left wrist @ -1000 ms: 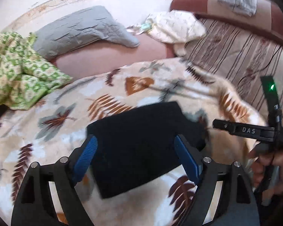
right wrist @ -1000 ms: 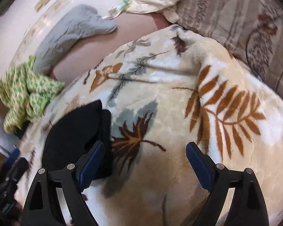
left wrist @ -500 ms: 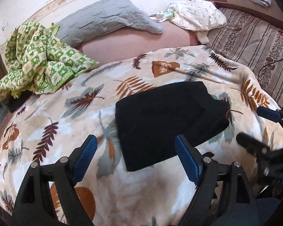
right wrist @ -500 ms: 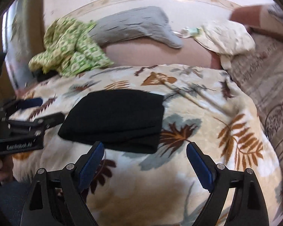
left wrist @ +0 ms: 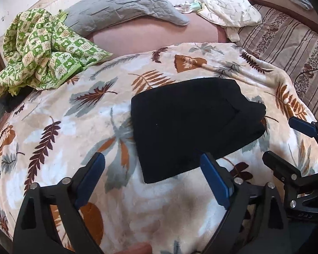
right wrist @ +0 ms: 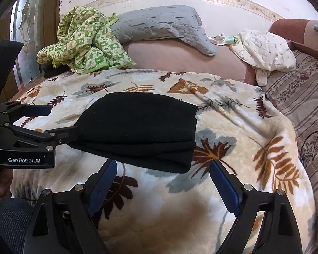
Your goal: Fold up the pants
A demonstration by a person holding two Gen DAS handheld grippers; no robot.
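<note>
The black pants (left wrist: 193, 124) lie folded into a compact stack on the leaf-patterned blanket (left wrist: 59, 131); they also show in the right wrist view (right wrist: 142, 129). My left gripper (left wrist: 156, 182) is open and empty, held back from the stack's near edge. My right gripper (right wrist: 165, 188) is open and empty, just short of the stack's near side. The right gripper also shows at the right edge of the left wrist view (left wrist: 290, 146). The left gripper shows at the left of the right wrist view (right wrist: 53, 122), beside the stack's left end.
A crumpled green checked cloth (left wrist: 38, 50) lies at the back left. A grey pillow (left wrist: 125, 6) and a white patterned cloth (left wrist: 229, 10) lie along the back. A striped sofa cushion (left wrist: 290, 48) borders the blanket on the right.
Both grippers have pulled back and up from the folded pants, so more of the blanket shows. The pants have not moved. Both stay open.
</note>
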